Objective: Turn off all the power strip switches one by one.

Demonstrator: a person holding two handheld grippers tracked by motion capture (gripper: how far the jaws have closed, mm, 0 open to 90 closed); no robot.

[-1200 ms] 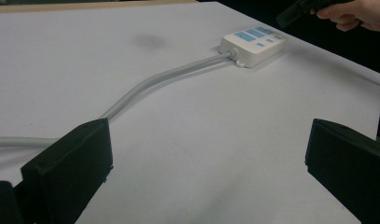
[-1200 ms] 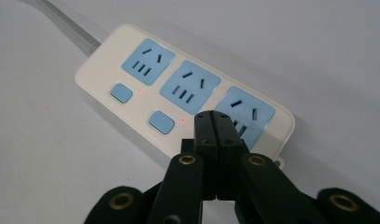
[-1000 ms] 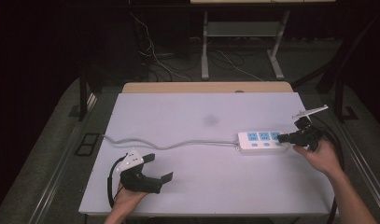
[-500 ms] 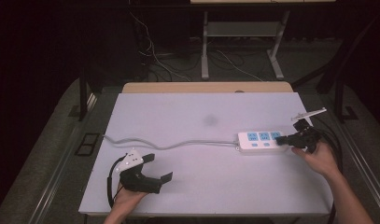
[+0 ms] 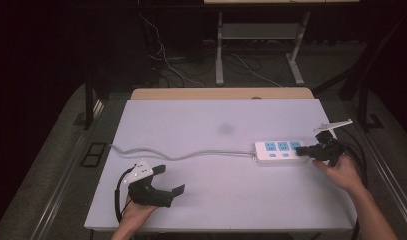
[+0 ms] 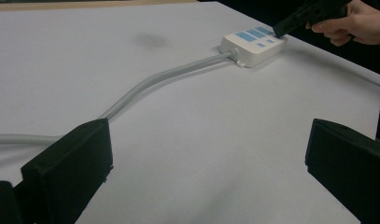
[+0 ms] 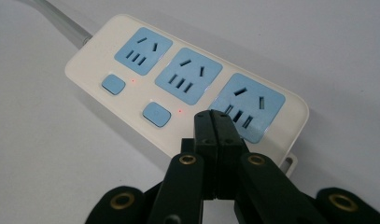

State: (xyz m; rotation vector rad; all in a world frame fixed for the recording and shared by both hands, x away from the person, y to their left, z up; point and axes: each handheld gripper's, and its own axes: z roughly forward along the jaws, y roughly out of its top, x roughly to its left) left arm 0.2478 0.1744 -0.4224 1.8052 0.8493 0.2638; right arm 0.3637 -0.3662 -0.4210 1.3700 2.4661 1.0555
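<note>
While the white rectangular power strip with three blue socket faces point(image 5: 280, 151) serves as landmark, items run from largest to smallest. Item one: pale lilac-white rectangular table top point(image 5: 206, 120), bearing the strip near its right edge. Item two: grey round cable point(image 5: 191, 155), leaving the strip's left end and snaking leftward across the table to its left edge. Item three: left gripper point(image 5: 167, 181), black, two-jawed, well apart from the strip toward the table's near left corner, jaws standing wide apart with nothing between them. Item four: right gripper point(image 5: 300, 149), black, at the strip's right end, jaws pressed together, tip over the strip's near edge beside the rightmost socket; contact cannot be told. Item five: two small red lights point(image 7: 179, 111) beside the strip's blue buttons.
</note>
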